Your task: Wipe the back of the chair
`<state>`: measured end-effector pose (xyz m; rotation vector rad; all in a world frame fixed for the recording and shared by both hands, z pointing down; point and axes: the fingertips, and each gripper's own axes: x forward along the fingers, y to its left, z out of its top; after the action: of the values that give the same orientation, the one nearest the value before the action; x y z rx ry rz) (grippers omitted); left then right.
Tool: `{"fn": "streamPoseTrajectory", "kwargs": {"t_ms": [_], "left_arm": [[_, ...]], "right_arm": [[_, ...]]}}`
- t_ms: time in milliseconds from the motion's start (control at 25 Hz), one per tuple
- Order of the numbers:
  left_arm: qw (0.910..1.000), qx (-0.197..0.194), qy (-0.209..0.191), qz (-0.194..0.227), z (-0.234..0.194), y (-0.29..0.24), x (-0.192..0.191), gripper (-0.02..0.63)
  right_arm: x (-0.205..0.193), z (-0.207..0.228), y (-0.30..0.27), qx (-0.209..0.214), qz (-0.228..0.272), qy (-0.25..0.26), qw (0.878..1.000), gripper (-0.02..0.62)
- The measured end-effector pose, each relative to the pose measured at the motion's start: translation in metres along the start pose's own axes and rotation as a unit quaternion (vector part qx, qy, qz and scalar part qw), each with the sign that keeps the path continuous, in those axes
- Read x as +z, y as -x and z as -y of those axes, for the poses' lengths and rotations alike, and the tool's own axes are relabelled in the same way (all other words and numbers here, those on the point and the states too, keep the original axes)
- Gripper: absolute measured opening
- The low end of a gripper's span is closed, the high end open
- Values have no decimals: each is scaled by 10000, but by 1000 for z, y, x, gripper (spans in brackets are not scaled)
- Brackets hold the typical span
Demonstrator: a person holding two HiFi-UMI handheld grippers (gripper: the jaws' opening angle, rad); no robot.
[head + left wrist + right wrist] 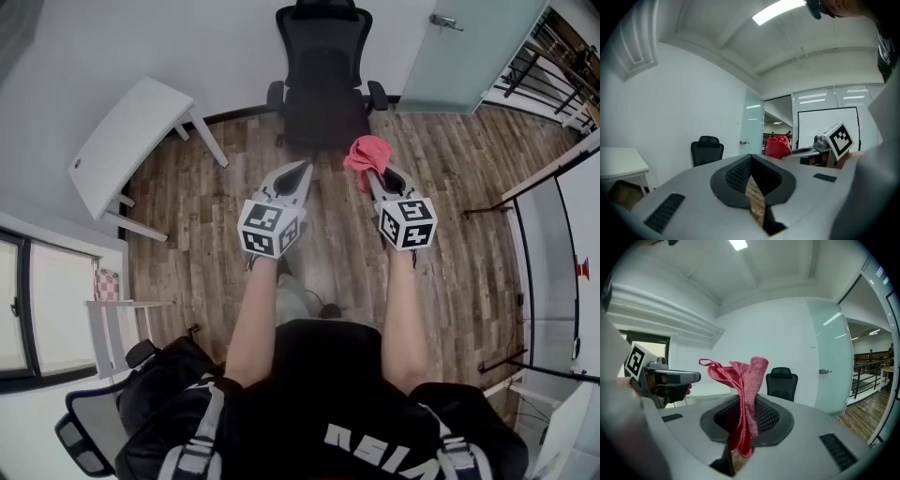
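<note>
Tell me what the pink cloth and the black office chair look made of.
The pink cloth looks like soft knitted or terry fabric, matte: a fine looped weave shows. The office chair is matte black, probably mesh or fabric on a plastic frame; too far to be sure.

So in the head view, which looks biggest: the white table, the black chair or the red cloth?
1. white table
2. black chair, close behind
3. red cloth, smallest though nearest the camera
</note>
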<state>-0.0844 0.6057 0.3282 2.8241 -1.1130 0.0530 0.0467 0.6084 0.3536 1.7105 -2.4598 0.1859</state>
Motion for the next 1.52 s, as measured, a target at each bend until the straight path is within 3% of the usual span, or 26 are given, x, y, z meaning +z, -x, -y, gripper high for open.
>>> {"fn": "streamPoseTrajectory", "kwargs": {"t_ms": [240, 640, 1040, 1520], "left_arm": [[10000, 61, 13, -13, 26, 9, 1, 24], [9998, 148, 74, -54, 17, 1, -4, 23], [9997, 184, 124, -96, -34, -45, -3, 24], [9997, -12, 229, -71, -141, -108, 19, 24]], "right_arm": [[-1, 4, 28, -5, 24, -26, 10000, 77], [-6, 8, 18, 58, -2, -41, 10000, 77], [0, 34, -44, 22, -60, -62, 10000, 77], [28, 49, -160, -198, -141, -70, 9997, 77]]}}
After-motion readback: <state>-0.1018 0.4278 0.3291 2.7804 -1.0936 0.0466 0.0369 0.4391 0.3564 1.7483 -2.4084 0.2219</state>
